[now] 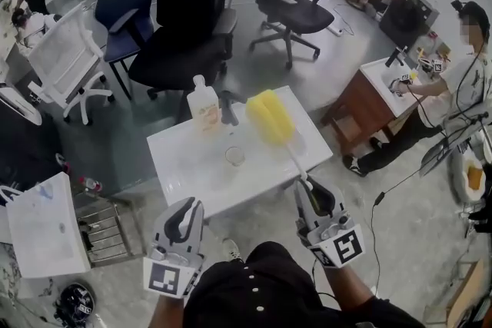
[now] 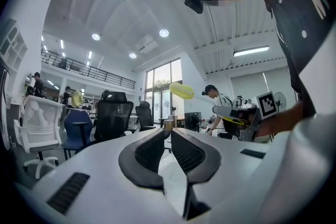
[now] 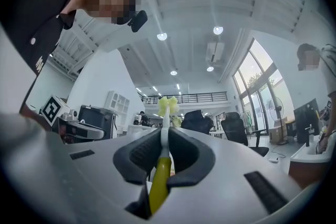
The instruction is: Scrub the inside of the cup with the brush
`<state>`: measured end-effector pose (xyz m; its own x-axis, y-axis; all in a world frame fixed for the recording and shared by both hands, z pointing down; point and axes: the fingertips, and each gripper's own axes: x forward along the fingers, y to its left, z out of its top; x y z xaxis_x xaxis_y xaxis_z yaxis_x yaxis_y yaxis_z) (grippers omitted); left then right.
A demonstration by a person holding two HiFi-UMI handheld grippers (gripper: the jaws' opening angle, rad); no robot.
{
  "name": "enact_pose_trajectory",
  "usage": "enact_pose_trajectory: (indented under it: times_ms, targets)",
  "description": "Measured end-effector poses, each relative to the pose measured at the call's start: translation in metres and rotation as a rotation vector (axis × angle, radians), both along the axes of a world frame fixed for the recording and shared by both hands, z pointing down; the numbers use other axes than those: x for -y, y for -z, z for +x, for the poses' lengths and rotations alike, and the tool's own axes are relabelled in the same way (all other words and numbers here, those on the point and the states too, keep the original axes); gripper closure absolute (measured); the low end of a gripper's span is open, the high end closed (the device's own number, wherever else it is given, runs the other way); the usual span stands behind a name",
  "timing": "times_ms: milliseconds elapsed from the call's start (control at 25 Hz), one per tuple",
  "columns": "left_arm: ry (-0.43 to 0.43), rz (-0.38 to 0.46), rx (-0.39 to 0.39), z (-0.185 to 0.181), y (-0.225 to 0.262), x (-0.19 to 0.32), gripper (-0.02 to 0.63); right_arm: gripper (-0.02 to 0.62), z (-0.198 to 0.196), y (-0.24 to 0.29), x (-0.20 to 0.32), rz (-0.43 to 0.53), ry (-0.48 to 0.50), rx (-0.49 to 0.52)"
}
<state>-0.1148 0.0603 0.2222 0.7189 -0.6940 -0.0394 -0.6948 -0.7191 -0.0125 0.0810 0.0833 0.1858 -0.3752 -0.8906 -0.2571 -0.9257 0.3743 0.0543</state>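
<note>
A small clear glass cup (image 1: 234,156) stands upright near the middle of the white table (image 1: 184,180). My right gripper (image 1: 307,187) is shut on the handle of the brush (image 1: 270,117). The brush's yellow sponge head hangs above the table, right of the cup and apart from it. In the right gripper view the yellow handle (image 3: 159,181) runs between the jaws of the right gripper (image 3: 164,136), and the head (image 3: 167,106) points away. My left gripper (image 1: 187,210) hovers at the table's front edge, below and left of the cup. The jaws of the left gripper (image 2: 169,134) are shut on nothing.
A clear bottle (image 1: 204,105) and a dark faucet-like fixture (image 1: 228,108) stand at the table's far edge. Office chairs (image 1: 188,19) stand beyond it. A person (image 1: 453,92) works at a wooden sink stand (image 1: 369,100) on the right. A wire rack (image 1: 104,226) sits at the left.
</note>
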Motion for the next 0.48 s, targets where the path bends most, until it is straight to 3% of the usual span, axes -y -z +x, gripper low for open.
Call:
enact_pose_trajectory:
  times_ms: [280, 480]
  targets:
    - [0.002, -0.074, -0.033, 0.010, -0.009, 0.030, 0.560, 0.546, 0.012, -0.007, 0.028, -0.023, -0.024, -0.026]
    - [0.016, -0.048, -0.006, 0.025, -0.011, 0.057, 0.560, 0.546, 0.028, -0.005, 0.058, -0.013, 0.004, -0.015]
